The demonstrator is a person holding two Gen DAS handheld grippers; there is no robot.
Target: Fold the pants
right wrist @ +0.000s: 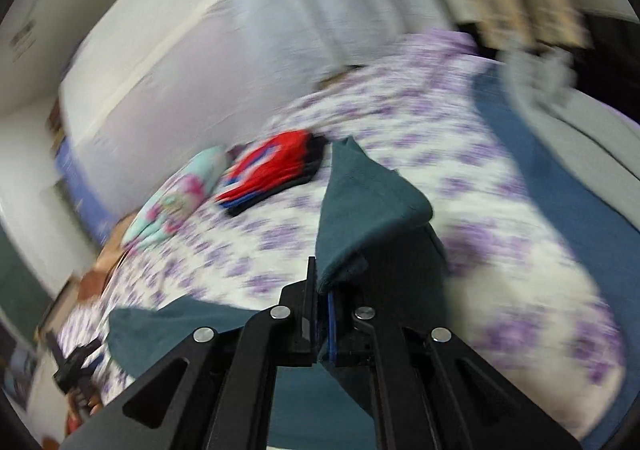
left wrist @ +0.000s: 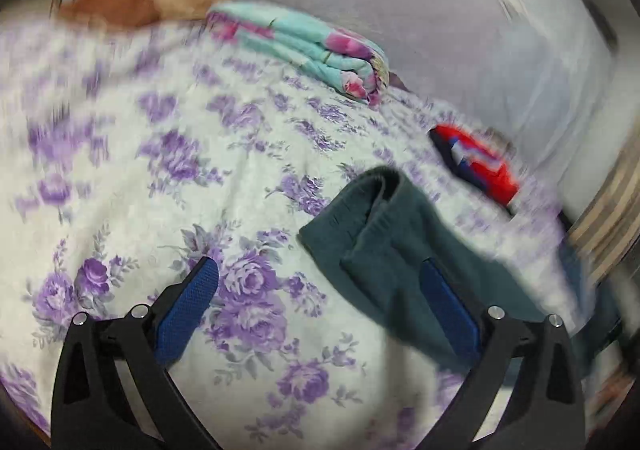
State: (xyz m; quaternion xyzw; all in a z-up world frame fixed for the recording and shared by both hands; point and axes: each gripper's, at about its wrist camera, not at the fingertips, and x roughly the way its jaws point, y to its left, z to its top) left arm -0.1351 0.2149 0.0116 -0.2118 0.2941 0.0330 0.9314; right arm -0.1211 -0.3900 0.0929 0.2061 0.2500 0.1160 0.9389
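Observation:
Dark teal pants [left wrist: 384, 242] lie bunched on a bed with a purple-flowered cover [left wrist: 180, 178]. My left gripper [left wrist: 319, 264] is open with its jaws wide apart. Its right blue pad [left wrist: 444, 302] rests against the pants' folded edge and its left pad [left wrist: 192, 302] is over bare cover. In the right wrist view my right gripper [right wrist: 320, 278] is shut on a fold of the teal pants [right wrist: 360, 202], which rises in a peak past the fingertips. More teal cloth [right wrist: 180, 326] hangs to the lower left.
A folded turquoise floral cloth [left wrist: 320, 46] and a folded red and blue garment [left wrist: 480, 166] lie at the back of the bed near a white wall [left wrist: 440, 10]. A blue sheet [right wrist: 540, 170] runs along the bed's right side. Both views are motion-blurred.

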